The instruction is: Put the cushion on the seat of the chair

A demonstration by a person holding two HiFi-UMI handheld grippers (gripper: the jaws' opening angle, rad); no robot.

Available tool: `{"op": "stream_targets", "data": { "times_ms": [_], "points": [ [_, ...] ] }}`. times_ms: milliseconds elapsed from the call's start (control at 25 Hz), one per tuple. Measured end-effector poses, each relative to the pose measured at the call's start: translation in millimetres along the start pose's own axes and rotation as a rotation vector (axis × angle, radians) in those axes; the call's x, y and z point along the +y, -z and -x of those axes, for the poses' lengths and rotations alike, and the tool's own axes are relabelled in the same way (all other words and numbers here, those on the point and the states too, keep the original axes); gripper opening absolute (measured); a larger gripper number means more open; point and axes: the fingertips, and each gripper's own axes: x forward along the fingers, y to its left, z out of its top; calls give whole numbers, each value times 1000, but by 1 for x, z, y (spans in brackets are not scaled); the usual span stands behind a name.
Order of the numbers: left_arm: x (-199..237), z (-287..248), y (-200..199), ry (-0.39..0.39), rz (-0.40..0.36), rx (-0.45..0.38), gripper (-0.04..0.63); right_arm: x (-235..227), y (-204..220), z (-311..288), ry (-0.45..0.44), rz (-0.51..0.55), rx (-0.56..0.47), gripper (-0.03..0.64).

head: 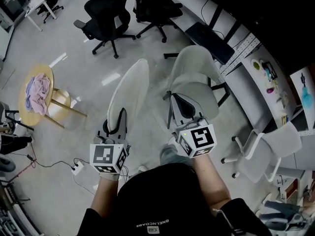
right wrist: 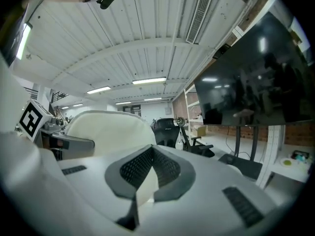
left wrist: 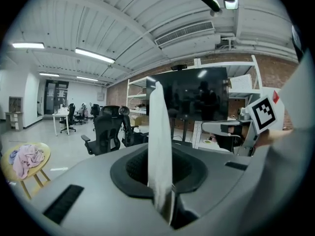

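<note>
Closest to the lens is the person's black T-shirt (head: 162, 200), with the two marker cubes (head: 108, 157) just past it. The left gripper (head: 118, 119) is clamped on the near edge of the thin, off-white, round-cornered fabric cushion (head: 130, 90) — so the cushion is up in the air, not resting on anything yet. It stands on edge, with its long axis running straight away from the person along the jaws. In the left gripper view it's a narrow upright blade that doesn't flop, so we'd guess foam with some stiffness.

The right gripper (head: 186, 109) has its jaws pinched on a pale cream strip (right wrist: 142, 188) of something soft. We can't tell whether that strip belongs to the same cushion or to something else. In the head view, bare floor (head: 152, 97) shows between the two grippers.

What matters for the next move is where the chair is. The light grey, smooth moulded-shell chair (head: 194, 63) with dark legs (head: 221, 92) sits to the right of the cushion. It's directly ahead of the right gripper, which is the nearer one. So we reckon the cushion has to travel rightwards and tip from on-edge to flat — its broad face looks toward the chair side. A slick shell under a soft pad could mean some sliding.
</note>
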Motion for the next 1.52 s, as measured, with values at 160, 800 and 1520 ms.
{"op": "stream_targets", "data": {
  "times_ms": [160,800,1520],
  "points": [
    [-23,-36,-11,14,-19,17,54,-46,-2,-3,13,-28,2,8],
    [-121,-178,-35,123,-83,69,55,-219,4,9,150,-98,-4,8],
    [-219,-263,-32,412,-153,138,55,-314,20,78,440,-153,13,8]
  ]
}}
